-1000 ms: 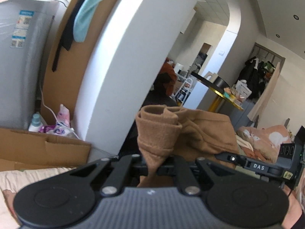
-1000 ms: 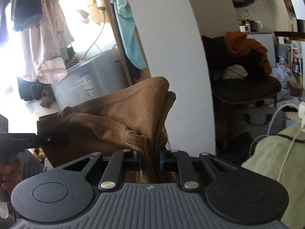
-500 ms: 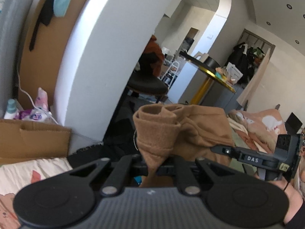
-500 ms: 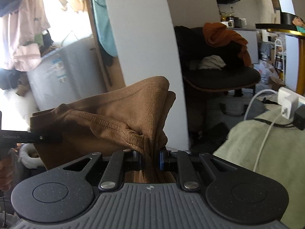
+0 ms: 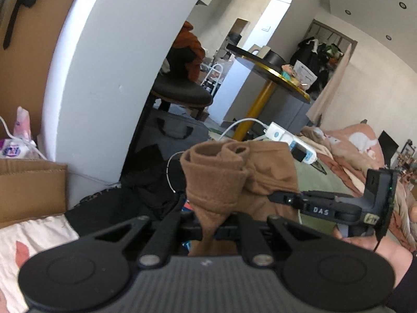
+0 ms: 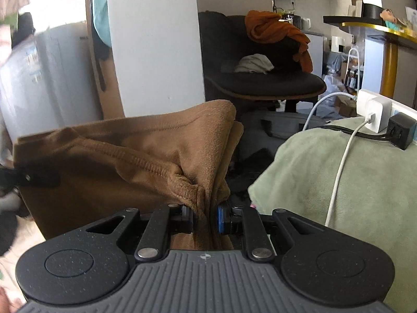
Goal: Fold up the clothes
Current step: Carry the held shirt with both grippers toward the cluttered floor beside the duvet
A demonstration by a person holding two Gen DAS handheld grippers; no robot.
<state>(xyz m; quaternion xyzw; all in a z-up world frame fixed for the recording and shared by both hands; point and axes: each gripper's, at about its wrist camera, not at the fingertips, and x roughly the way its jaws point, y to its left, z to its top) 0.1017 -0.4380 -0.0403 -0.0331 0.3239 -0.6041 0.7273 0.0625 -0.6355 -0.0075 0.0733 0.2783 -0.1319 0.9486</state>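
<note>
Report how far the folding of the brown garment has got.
Done: the brown fleece garment is picked up, bunched. In hand: left gripper and right gripper each clamp a bunched edge, holding it in the air. Left: no flat fold shows yet; it could be laid on the green blanket.

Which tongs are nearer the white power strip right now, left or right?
Right. The right tongs hold the brown garment beside the green blanket carrying the power strip; the left tongs grip its other end, farther off.
</note>
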